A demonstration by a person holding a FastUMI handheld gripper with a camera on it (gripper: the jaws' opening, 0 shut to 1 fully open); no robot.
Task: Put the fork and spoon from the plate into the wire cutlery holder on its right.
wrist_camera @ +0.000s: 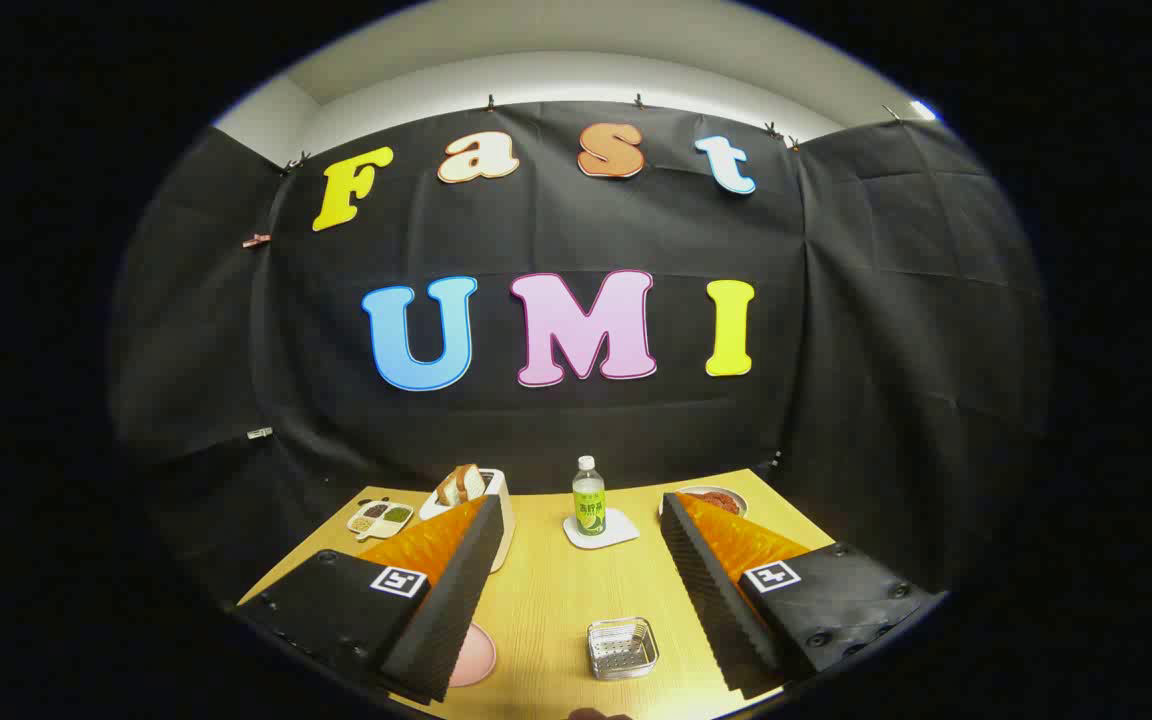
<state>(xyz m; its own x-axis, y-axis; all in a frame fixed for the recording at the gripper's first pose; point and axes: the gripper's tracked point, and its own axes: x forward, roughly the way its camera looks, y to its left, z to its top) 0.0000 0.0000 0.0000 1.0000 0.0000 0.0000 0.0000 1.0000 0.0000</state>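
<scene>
Wire cutlery holder point(623, 648) sits on the wooden table point(556, 590) between the two fingers, low and close to the camera, nearer the right finger than the left. It reads as a small square basket with a perforated floor; whether anything lies in it is too small to tell. To its left, a pink plate point(474, 655) is mostly hidden behind the left finger, so only a curved slice of its rim shows, and no fork or spoon can be made out on that part. The gripper point(582, 510) is spread wide, its fingers well apart and holding nothing, with open table between them.

Farther off, between the fingertips, a small bottle with a white cap and green label point(588, 497) stands upright on a white coaster point(604, 530). Behind the left fingertip, a white toaster point(496, 500) with bread slices sticking up is partly covered. Left of that lies a small divided dish point(382, 517) with seeds or grains, hard to identify. Past the right fingertip, a plate of something red point(714, 498) is half hidden.
</scene>
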